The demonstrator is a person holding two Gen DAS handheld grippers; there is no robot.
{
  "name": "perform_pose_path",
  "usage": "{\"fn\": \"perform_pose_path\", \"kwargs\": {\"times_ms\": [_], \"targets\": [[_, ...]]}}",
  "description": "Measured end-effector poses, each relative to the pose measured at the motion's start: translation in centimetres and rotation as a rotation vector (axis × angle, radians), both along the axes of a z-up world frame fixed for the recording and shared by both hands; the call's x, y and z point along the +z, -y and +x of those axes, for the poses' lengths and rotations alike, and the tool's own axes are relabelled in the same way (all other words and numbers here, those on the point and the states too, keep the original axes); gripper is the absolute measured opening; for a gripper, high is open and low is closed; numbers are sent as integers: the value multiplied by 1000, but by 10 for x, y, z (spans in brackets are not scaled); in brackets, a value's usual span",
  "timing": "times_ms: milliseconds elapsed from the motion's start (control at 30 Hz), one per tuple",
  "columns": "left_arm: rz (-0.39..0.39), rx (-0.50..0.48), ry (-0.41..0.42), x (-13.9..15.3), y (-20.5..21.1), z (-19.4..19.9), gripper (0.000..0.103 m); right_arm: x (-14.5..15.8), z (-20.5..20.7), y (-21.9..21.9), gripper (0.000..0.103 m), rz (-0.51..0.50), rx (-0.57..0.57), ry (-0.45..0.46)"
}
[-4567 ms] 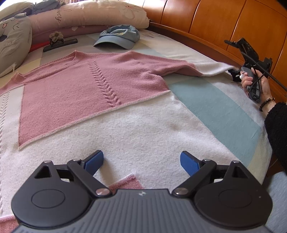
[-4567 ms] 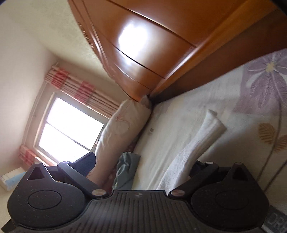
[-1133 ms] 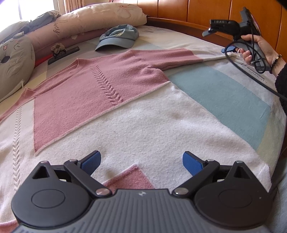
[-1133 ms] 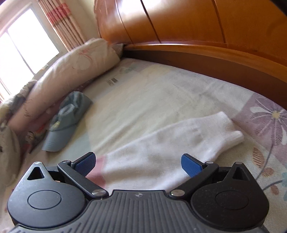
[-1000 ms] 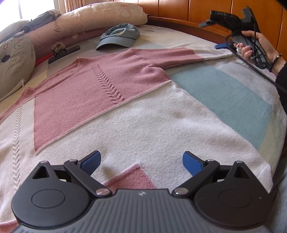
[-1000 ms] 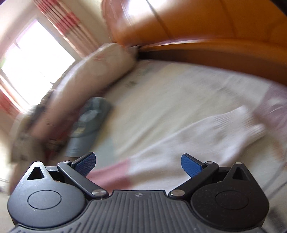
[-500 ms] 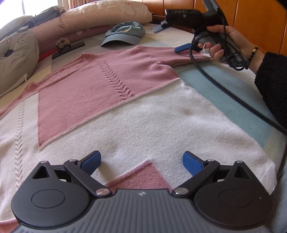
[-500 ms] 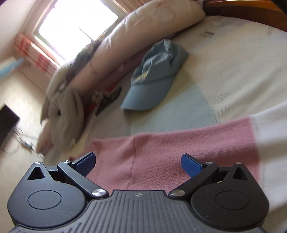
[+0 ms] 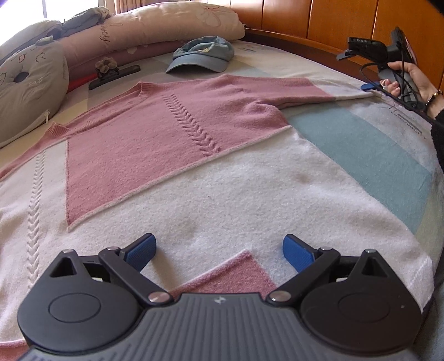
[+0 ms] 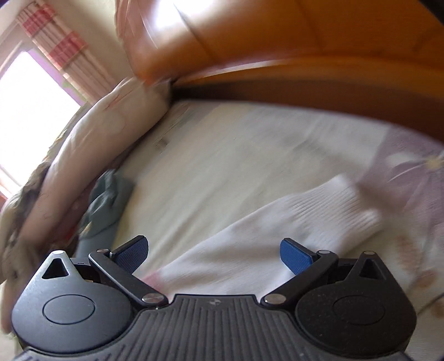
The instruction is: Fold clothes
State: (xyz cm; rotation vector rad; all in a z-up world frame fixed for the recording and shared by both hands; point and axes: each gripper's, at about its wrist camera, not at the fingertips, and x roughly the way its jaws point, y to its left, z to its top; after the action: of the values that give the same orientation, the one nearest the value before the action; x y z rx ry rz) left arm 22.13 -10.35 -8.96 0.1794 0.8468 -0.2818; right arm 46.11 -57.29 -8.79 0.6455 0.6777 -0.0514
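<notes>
My left gripper (image 9: 219,251) sits low over the hem of the pink and white sweater (image 9: 172,144), jaws spread wide with nothing between them but knit; a small pink patch of the hem lies right below at 6 o'clock. The sweater is spread flat on the bed (image 9: 360,155), its body running away toward 11 o'clock and one sleeve (image 9: 299,91) stretching out to 2 o'clock. At that sleeve's white cuff I see my right gripper (image 9: 370,86) held in a hand (image 9: 408,80), one blue finger just over the cuff tip.

From the right wrist camera, that gripper (image 10: 213,254) is also wide open, and the white end of the sleeve (image 10: 291,236) lies between its fingers and runs off toward 2 o'clock. This view is smeared with motion blur, so I cannot tell whether the fingers touch the cloth. The other sleeve is cut off at the left edge of the left wrist view.

A blue cap (image 9: 202,55) rests at 12 o'clock beyond the collar, pillows (image 9: 166,25) behind it, and the wooden headboard (image 9: 333,19) bounds the far edge. Bare blue and white sheet lies open at 3 o'clock.
</notes>
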Motion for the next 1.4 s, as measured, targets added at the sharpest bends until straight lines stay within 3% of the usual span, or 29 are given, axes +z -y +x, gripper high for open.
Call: {"fn": "perform_pose_path", "kwargs": {"times_ms": [67,133,233,300,367,533,600,767,867,1033,1100,1233,1333,1400], "targets": [[7,-6,1,1,3,-1,98,8,0,-17,103,-137,17,-20],[11,-12,1,1,6,-1,98,9,3,-48,103,-282,118,-27],[18,-17,0,0,8,-2,98,-3,10,-84,103,-472,201,-54],[22,-15,0,1,6,-3,98,-18,18,-89,103,-540,206,-84],[26,-11,1,2,5,-5,98,-23,18,-78,103,-548,165,-52],[49,29,16,9,-10,-8,98,-1,14,-56,103,-384,-21,-103],[49,47,28,14,-16,-11,98,16,8,-82,103,-406,51,-75],[21,66,39,25,-29,-26,98,51,-20,-190,103,-433,413,75],[-6,74,42,31,-38,-37,98,44,-38,-251,103,-515,602,117],[-42,87,45,35,-57,-56,98,3,-58,-298,103,-718,742,51],[-57,91,38,34,-65,-62,98,-9,-69,-294,103,-787,757,63],[-60,106,23,30,-77,-69,98,5,-78,-260,103,-665,648,27],[-68,149,11,23,-85,-66,98,24,-113,-267,103,-647,573,68],[-72,157,-9,17,-87,-68,98,30,-142,-284,103,-630,612,117]]}}
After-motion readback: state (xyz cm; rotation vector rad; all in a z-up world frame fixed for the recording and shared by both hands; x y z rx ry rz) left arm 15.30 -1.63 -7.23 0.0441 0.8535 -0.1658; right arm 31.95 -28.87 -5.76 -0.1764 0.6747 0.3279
